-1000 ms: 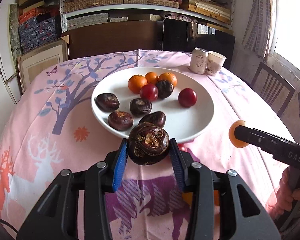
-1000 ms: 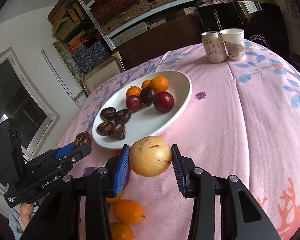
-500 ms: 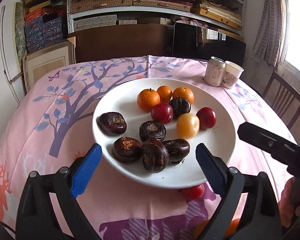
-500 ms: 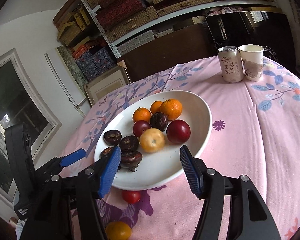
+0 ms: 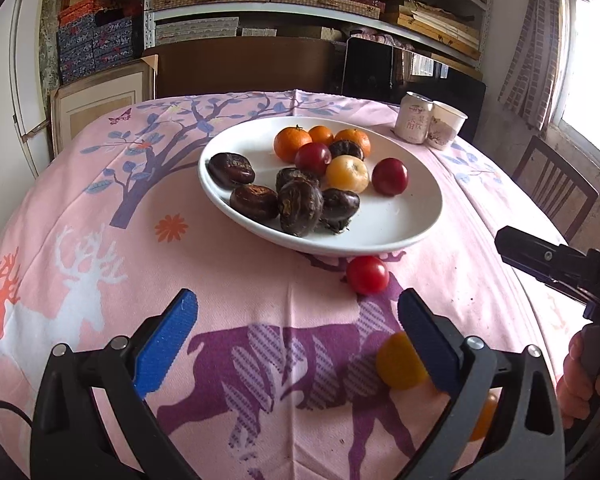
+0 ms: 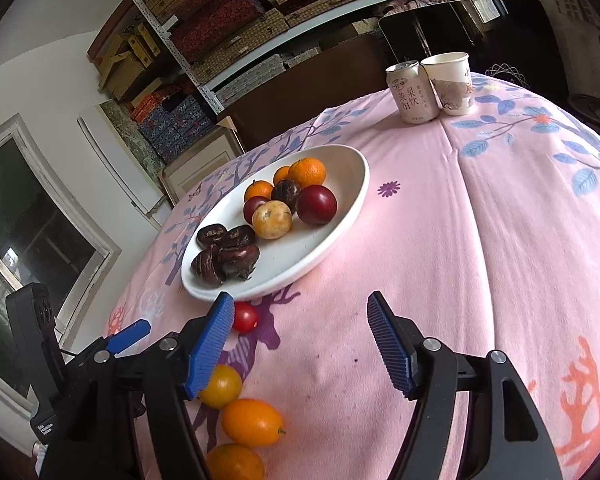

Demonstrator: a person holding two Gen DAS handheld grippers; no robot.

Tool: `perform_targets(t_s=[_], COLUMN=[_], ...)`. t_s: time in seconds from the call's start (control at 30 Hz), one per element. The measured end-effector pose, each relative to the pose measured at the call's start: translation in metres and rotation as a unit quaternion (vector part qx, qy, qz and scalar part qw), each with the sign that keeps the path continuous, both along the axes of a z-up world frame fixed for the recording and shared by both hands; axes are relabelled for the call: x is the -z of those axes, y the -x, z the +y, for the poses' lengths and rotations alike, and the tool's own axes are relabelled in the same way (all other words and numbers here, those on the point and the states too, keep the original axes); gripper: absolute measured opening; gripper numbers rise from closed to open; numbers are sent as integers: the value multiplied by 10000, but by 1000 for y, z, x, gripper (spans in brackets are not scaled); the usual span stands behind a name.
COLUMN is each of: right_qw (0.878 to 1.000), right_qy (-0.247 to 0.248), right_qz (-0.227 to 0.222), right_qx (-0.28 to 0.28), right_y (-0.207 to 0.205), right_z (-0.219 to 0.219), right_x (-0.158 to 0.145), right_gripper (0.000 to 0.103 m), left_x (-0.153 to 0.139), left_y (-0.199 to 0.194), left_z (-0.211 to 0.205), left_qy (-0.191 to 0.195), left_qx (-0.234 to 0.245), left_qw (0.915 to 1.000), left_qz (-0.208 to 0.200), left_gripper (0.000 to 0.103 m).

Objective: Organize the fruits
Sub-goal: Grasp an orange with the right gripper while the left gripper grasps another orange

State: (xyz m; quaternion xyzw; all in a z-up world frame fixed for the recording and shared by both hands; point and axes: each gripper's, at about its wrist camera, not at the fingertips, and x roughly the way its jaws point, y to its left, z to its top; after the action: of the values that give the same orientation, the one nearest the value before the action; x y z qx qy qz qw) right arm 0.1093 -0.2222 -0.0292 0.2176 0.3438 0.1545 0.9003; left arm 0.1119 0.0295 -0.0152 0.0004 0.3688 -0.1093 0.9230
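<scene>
A white plate (image 5: 416, 224) (image 6: 340, 236) holds dark water chestnuts (image 5: 300, 208) (image 6: 228, 258), oranges (image 5: 290, 144) (image 6: 308, 172), red plums (image 5: 389, 176) (image 6: 317, 204) and a yellow fruit (image 5: 347, 174) (image 6: 272, 219). On the pink cloth before the plate lie a red cherry tomato (image 5: 367, 275) (image 6: 245, 317), a yellow one (image 5: 398, 362) (image 6: 221, 385) and two kumquats (image 6: 253, 422). My left gripper (image 5: 298, 344) is open and empty above the cloth. My right gripper (image 6: 302, 344) is open and empty too; the yellow tomato sits by its left finger.
A drink can (image 5: 415, 118) (image 6: 410, 92) and a paper cup (image 5: 446, 125) (image 6: 452, 82) stand at the table's far right. A wooden chair (image 5: 556, 188) is beyond the right edge. Shelves of boxes fill the back wall.
A second ago my left gripper held a water chestnut and my right a yellow fruit. Both now lie on the plate. Both grippers have opened and drawn back toward the near edge.
</scene>
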Motion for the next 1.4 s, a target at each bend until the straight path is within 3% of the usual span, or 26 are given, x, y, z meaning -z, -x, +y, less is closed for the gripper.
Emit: perform_targets(t_s=[0.17,0.37,0.47,0.53,0.67,0.77,0.83,0.9,0.97,1.17,1.4], right_qw=[10000,9997,9997,9997,9996,9994,9985,9967,9951,9908,9809], right_qy=[-3,-109,-68,-53,-74,36,198,364,410,370,342], right_qz=[62,231,234,238,275,276,271,290,324,444,676], right_qx=[-45,62,33,28,3,-205,-432,-672,-834,-1225,-1789], right_y=[13,10,10,10,11,14,17,20,20,21,22], right_z=[-2,-8,-6,-6,-7,1,11,22,28,39,59], right_x=[5,12,12,12,14,14,15,16,18,21,28], right_gripper=[70,70,70,70,70,70,69,52,48,48,48], left_x=[4,15,18,17,11,13,14,16,19,25,28], left_y=[21,28,21,14,8,6,7,8,7,1,0], left_z=[-14,-37,-31,-13,26,36,25,13,7,19,18], left_qy=[33,-442,-606,-319,-269,398,159,-156,-293,-31,-69], left_qx=[452,780,488,245,-717,-502,-382,-259,-183,-341,-328], left_qw=[9990,9959,9967,9986,9968,9971,9984,9989,9987,9976,9971], left_qz=[32,149,236,334,214,402,379,346,383,606,683], left_gripper=[98,98,99,99,98,98,98,98,98,98,98])
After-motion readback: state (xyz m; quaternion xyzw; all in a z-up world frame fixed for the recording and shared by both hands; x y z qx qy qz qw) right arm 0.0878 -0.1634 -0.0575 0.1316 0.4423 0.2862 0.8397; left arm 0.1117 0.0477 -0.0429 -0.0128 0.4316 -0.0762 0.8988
